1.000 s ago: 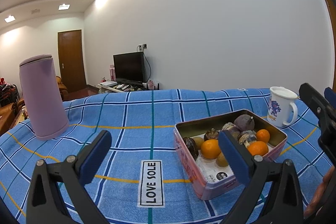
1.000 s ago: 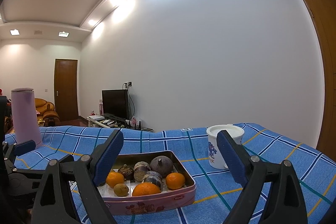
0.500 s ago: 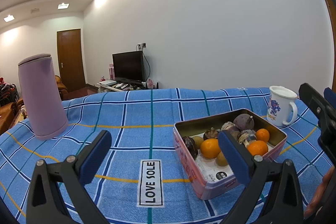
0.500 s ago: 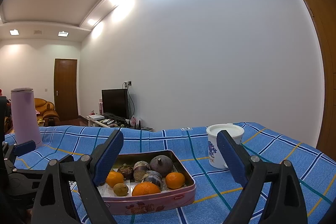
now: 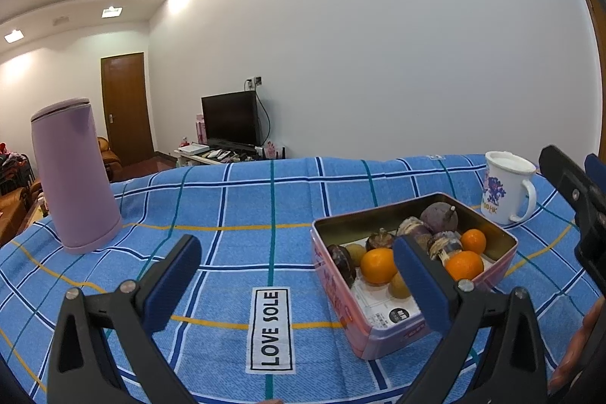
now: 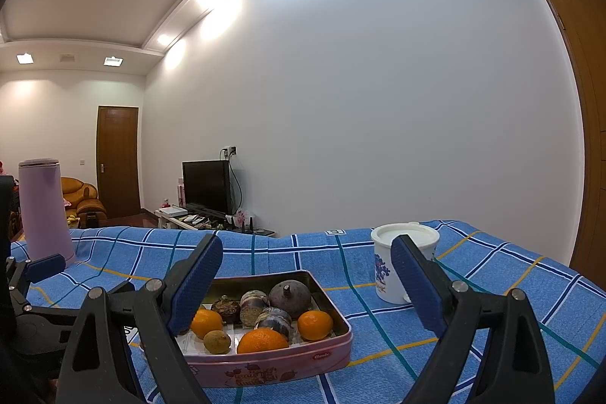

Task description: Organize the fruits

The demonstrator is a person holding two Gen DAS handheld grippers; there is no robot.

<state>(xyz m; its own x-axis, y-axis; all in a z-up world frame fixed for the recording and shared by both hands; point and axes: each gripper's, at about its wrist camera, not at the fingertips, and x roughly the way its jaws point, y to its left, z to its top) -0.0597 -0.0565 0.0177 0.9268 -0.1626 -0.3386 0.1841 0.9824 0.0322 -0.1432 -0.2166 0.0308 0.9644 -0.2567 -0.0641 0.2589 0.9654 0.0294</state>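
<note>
Right wrist view: a pink tin [image 6: 265, 362] of mixed fruit sat on the blue checked cloth [image 6: 473, 290], both claws wide and empty.

Inside the tin lay three oranges [image 6: 262, 340], a small brownish fruit [image 6: 217, 342] and several dark purple fruits [image 6: 289, 298], jumbled together; none lay on the cloth. Over the last second almost nothing had shifted, only a slight drift of the left camera, so the task looked no further along: such a tin suits fruit just gathered in or fruit awaiting sorting. The tin's long axis ran from the left claw [image 5: 295, 275] away toward the white mug [image 5: 507, 190]. The right claw [image 6: 306, 286] hovered above its near edge. A lilac flask [image 5: 75, 173] stood well apart to the left.
</note>
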